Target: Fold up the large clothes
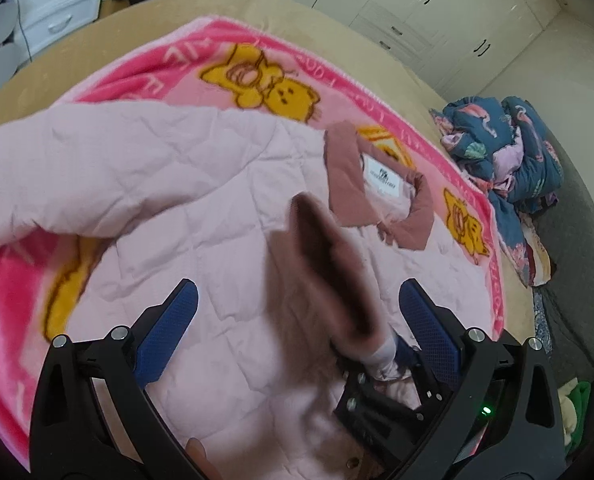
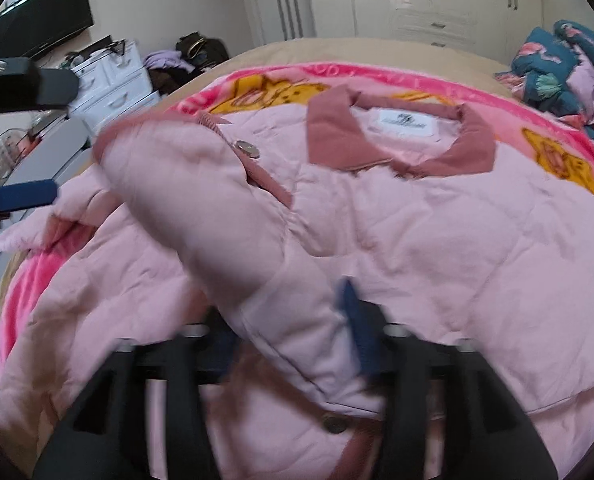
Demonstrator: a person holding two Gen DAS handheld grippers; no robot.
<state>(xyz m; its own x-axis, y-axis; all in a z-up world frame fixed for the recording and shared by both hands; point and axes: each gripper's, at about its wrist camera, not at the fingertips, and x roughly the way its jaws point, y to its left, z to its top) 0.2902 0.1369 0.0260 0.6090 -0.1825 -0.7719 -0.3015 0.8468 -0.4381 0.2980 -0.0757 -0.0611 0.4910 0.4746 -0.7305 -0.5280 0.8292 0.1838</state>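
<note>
A light pink quilted jacket (image 1: 201, 184) with a dusty-rose collar (image 1: 345, 160) and white neck label lies spread on a pink cartoon blanket (image 1: 225, 52). My left gripper (image 1: 297, 320) is open above the jacket, its blue pads (image 1: 169, 332) wide apart. Below it, the right gripper (image 1: 393, 360) shows, shut on a sleeve cuff (image 1: 329, 264). In the right wrist view, my right gripper (image 2: 289, 344) is shut on the blurred sleeve (image 2: 201, 216), lifted over the jacket front (image 2: 437, 240). The left gripper's fingers (image 2: 25, 196) show at the left edge.
The blanket lies on a beige bed (image 1: 337, 28). A heap of blue patterned bedding (image 1: 509, 152) sits at the bed's right side. White wardrobes (image 1: 437, 8) stand behind, white drawers (image 2: 113, 76) and a dark TV (image 2: 41, 20) to the left.
</note>
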